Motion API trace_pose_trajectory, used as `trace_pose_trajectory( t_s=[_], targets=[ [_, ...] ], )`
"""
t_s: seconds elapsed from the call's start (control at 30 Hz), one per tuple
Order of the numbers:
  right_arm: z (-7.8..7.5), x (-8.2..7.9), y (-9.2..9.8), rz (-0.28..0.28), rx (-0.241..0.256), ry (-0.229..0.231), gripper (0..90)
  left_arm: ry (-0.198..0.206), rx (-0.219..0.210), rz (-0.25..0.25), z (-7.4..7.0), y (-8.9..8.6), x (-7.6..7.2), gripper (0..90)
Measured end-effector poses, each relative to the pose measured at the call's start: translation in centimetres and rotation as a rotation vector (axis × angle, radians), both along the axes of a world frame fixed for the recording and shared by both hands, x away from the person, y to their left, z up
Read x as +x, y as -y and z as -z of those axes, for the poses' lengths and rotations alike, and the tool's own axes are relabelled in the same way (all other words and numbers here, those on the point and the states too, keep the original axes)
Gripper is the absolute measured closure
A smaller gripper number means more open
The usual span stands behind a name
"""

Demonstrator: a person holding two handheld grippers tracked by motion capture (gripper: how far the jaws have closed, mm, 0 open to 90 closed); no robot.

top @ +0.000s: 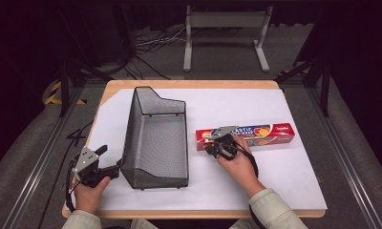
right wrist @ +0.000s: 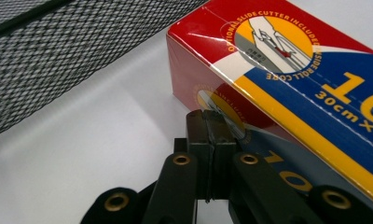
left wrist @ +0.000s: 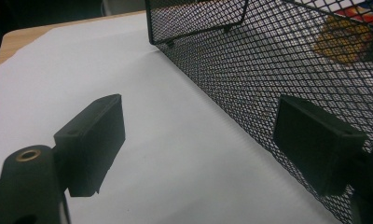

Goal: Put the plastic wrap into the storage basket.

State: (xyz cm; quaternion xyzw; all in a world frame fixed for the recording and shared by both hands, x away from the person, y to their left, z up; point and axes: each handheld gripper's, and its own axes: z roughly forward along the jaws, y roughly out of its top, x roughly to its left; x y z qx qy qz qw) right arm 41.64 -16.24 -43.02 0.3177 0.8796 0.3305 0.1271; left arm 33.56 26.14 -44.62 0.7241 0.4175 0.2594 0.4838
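Step in hand: judged from the layout, getting the wrap box (top: 245, 136) into the mesh basket (top: 155, 138), with the right side working the box and the left steadying the basket.
Wrap box: lies flat on the white sheet (top: 284, 181) of the worktop, long side across, just right of the basket and apart from it; its near-left end faces the right tongs.
Right tongs (right wrist: 211, 135): pressed fully together, holding nothing, tips touching or just short of the box's lower front edge.
Left tongs (left wrist: 198, 140): spread wide, empty; one jaw sits at the outer mesh wall of the basket's near-left corner, the other over bare sheet.
Doing it well: part the right tongs first, wide enough to straddle the box's narrow height, and take it near the middle so the long box does not droop.
Basket: open top, higher at the far end; lower the box in lengthwise.
Risk: a nudge with tongs pressed together just slides the box away.
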Motion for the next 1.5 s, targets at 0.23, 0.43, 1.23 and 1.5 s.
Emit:
trace_pose_trajectory(
  t_s=[0.23, 0.43, 1.23, 1.5],
  targets=[
    [-0.2, 1.4, -0.4, 0.032, -0.024, 0.015, 90.0, -0.003, 0.014, 0.006, 0.1, 0.2, 0.0, 17.6],
    [-0.3, 1.8, -0.5, 0.046, -0.027, 0.019, 89.9, -0.006, 0.021, 0.007, 0.1, 0.2, 0.0, 17.6],
    [-5.5, 0.4, 5.0, 0.016, 0.127, -0.005, 90.0, -0.007, 0.020, 0.003, 0.1, 0.2, 0.0, 17.6],
    [-7.5, 1.1, 7.9, 0.083, 0.142, 0.016, 90.0, -0.005, 0.015, 0.000, 0.1, 0.2, 0.1, 16.8]
  ],
)
